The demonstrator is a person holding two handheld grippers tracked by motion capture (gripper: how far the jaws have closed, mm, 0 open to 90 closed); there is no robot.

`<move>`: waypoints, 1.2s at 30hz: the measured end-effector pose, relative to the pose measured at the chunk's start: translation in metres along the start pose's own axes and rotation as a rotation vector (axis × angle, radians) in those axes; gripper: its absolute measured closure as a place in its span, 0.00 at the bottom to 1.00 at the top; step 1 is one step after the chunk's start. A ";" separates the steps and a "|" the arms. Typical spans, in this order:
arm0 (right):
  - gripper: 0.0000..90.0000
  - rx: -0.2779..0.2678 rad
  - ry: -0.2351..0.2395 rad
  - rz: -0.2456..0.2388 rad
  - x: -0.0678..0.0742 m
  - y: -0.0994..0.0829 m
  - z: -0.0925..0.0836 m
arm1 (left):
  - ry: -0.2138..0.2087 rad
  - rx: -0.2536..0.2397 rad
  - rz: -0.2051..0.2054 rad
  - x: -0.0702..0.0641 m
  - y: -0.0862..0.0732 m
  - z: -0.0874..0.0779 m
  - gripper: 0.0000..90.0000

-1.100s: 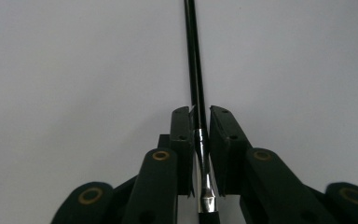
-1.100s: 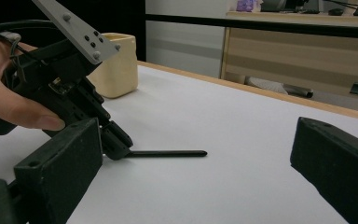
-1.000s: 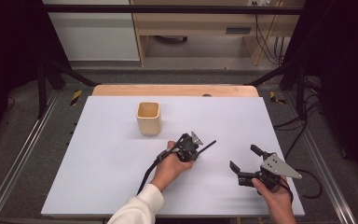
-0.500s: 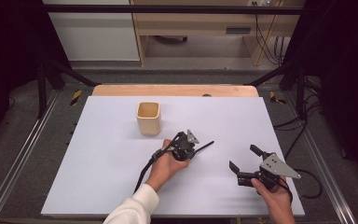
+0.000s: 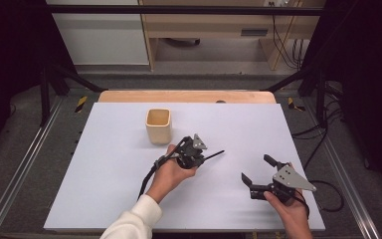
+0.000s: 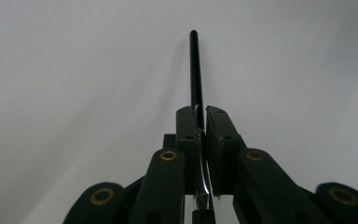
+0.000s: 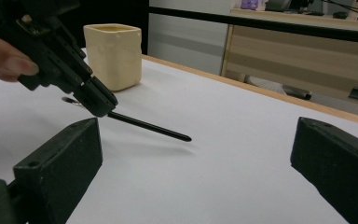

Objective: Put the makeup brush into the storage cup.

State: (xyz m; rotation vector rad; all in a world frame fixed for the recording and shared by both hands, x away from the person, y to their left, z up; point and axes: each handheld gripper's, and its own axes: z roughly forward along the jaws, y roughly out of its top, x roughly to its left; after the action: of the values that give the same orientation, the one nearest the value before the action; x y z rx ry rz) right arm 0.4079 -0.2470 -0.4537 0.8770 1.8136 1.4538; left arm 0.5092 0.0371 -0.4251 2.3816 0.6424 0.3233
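Left gripper (image 5: 199, 158): jaws pressed together on black rod (image 5: 214, 155), clear of table (image 5: 104, 164); long axis points right, away from hand. Cup (image 5: 158, 125): just beyond, up-left, nearer left hand. Right gripper (image 5: 259, 175): spread, empty, well apart.

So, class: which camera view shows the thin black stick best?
The right gripper view: the black stick shows side-on, lifted off the white table, jutting from the shut left claw. The left gripper view looks along the stick, foreshortening it. In the high view it is small and thin.
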 end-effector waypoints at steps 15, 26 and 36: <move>0.03 0.037 -0.010 -0.184 0.018 0.006 0.011 | -0.020 -0.009 0.026 0.007 0.002 -0.025 0.93; 0.06 0.064 0.000 -0.289 0.029 0.014 0.030 | -0.021 -0.024 0.034 0.012 0.004 -0.038 0.93; 0.09 0.129 0.009 -0.391 0.038 0.024 0.061 | -0.020 -0.023 0.033 0.026 0.006 -0.056 0.93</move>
State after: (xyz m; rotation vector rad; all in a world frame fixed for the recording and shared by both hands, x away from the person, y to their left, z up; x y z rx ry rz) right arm 0.4383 -0.1785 -0.4439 0.5347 1.9694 1.1051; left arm 0.5125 0.0759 -0.3770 2.3721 0.5879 0.3184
